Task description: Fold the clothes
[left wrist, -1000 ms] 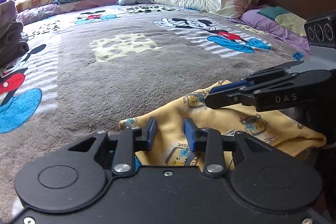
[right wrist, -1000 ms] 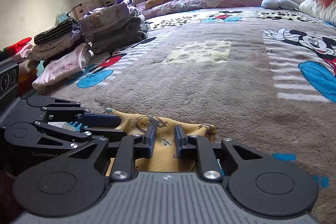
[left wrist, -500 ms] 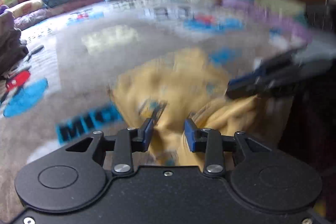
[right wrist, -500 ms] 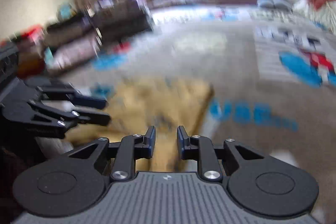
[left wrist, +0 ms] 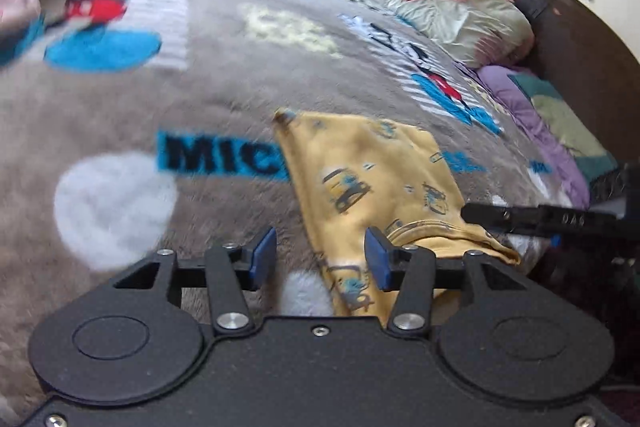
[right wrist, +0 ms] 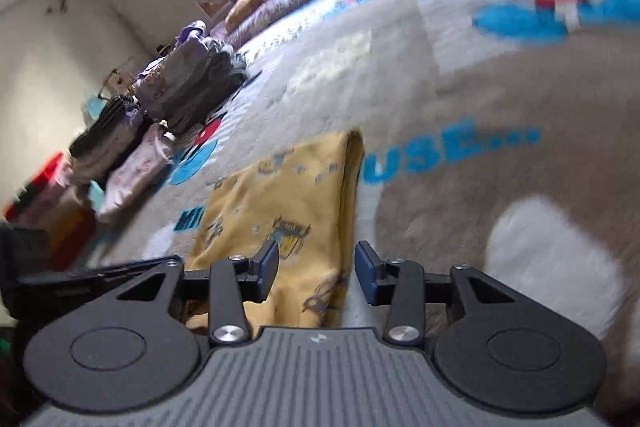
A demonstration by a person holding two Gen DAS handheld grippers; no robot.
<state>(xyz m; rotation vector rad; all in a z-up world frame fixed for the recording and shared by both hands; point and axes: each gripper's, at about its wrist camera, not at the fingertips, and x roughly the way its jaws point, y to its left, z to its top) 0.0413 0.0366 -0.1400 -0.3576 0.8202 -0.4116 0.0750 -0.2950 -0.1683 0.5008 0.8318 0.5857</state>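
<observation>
Our left gripper (left wrist: 320,263) has just been opening: its 2 blue pads stand apart, and the near edge of the yellow garment (left wrist: 372,163) runs up between them without either pad pressing on it, so we read it as released. Our right gripper (right wrist: 316,269) has just been opening too; its pads also stand clear, with the same yellow garment (right wrist: 288,195) lying between and ahead of them, ungripped.

From both tongs the cloth stretches straight forward, away from us. Its long axis runs along the pointing line of each gripper, and the far end lies flat on the grey printed blanket (left wrist: 120,107). In the left view the garment sits ahead and slightly right of the jaws; in the right view it sits ahead and slightly left. So it lies between the 2 hands, about equally near to each.

We judge that the next fold turns on this: the near edge is right at both tongs, ready for regrasping and carrying forward along that axis.

Well off to the left of the right gripper stand stacks of folded clothes (right wrist: 188,83).
</observation>
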